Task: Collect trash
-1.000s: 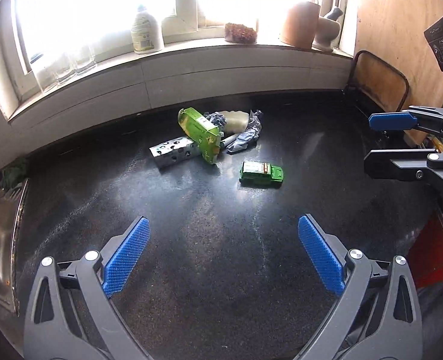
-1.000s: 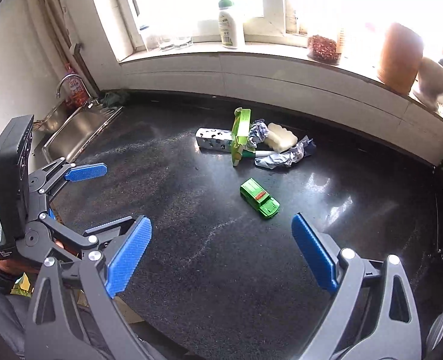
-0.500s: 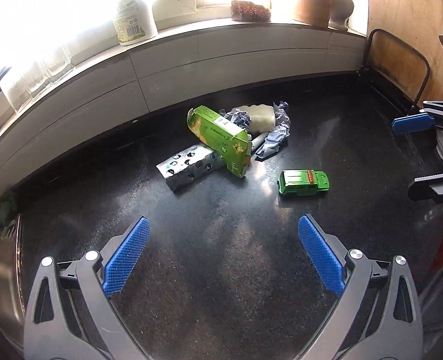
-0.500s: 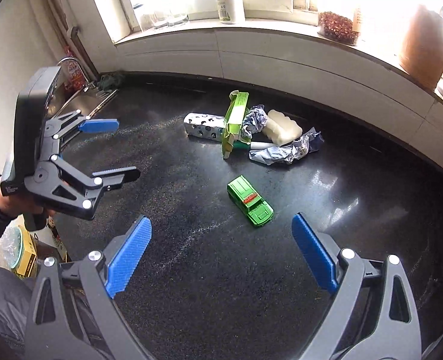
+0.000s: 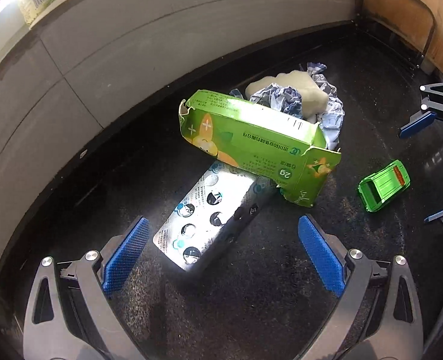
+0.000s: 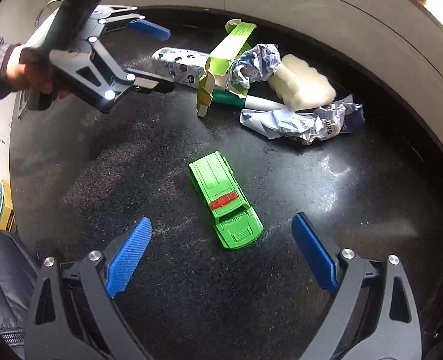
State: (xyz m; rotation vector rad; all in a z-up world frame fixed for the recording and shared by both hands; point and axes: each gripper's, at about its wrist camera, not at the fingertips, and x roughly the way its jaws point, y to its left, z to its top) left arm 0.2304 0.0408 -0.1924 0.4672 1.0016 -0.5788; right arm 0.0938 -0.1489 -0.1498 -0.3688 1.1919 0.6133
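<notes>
Left gripper [image 5: 221, 252]: black frame, blue ribbed pads, jaws spread wide and empty; now low over the dark speckled countertop [image 5: 251, 306], much closer to the trash pile than half a second ago. Its open fingers flank the near end of the silver foil blister pack [image 5: 209, 219].

Silver foil blister pack: flat on the counter, near end between the left pads without touching either, far end tucked under the torn green cardboard medicine box [image 5: 251, 138].

Torn green cardboard medicine box: lying on its side, flaps open, resting across the blister pack.

Behind the box: crumpled blue-and-white paper wrappers [image 5: 276, 97] and a pale cream foam sponge [image 5: 305, 87], touching one another.

Right gripper [image 6: 221, 255]: same build, jaws wide apart, holding nothing; has closed in since the earlier frame, and the small green toy car [image 6: 225, 201] now lies just ahead of its pads, well apart from the pile.

Green-and-white marker pen [image 6: 245, 100]: beside the box, partly under the sponge.

Grey tiled backsplash [image 5: 101, 45]: behind everything.
</notes>
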